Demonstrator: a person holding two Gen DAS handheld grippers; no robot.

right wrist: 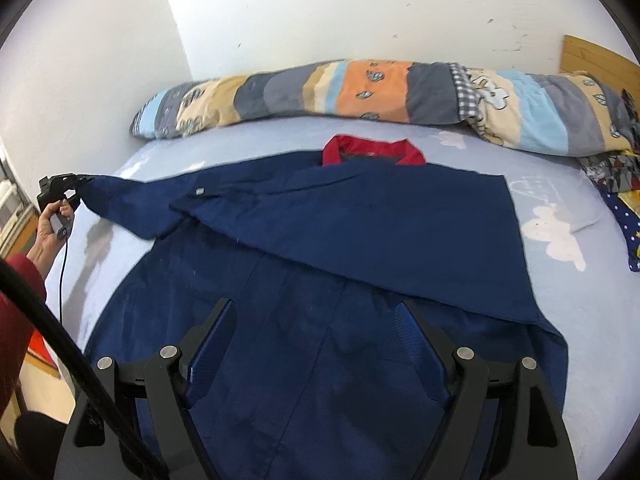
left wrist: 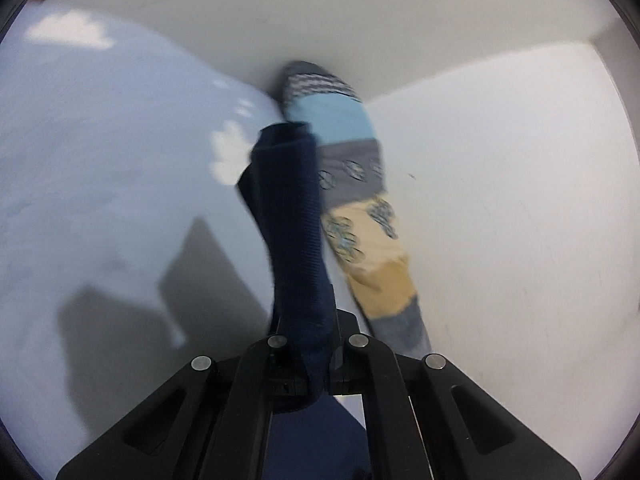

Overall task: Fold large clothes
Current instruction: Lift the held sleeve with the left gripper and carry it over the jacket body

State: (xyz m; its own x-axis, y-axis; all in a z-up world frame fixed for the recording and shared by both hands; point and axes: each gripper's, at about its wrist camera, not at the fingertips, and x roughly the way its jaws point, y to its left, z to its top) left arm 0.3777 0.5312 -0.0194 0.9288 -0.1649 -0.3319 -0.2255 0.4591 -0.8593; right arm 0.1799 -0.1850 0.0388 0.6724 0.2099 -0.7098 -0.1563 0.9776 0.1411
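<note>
Where the left wrist view is blurred, the left gripper (left wrist: 316, 360) can still be read as clamped on a dark band of navy cloth, the sleeve (left wrist: 292, 216), which rises between the closed jaws and hides their tips. Behind it a striped quilt (left wrist: 348, 168) runs along the white wall (left wrist: 500, 200), its pattern smeared. From the right wrist view, the navy jacket (right wrist: 320, 288) lies spread on the pale blue bedsheet (right wrist: 580, 312), red collar (right wrist: 372, 150) toward the rolled quilt, one side folded across the chest. Its left sleeve is stretched out to the gripper held in a person's hand (right wrist: 50, 224) at the frame edge. Hovering over the hem, the right gripper (right wrist: 316, 356) has its jaws wide apart with nothing between them. The jacket's lower edge is cut off below the fingers.
</note>
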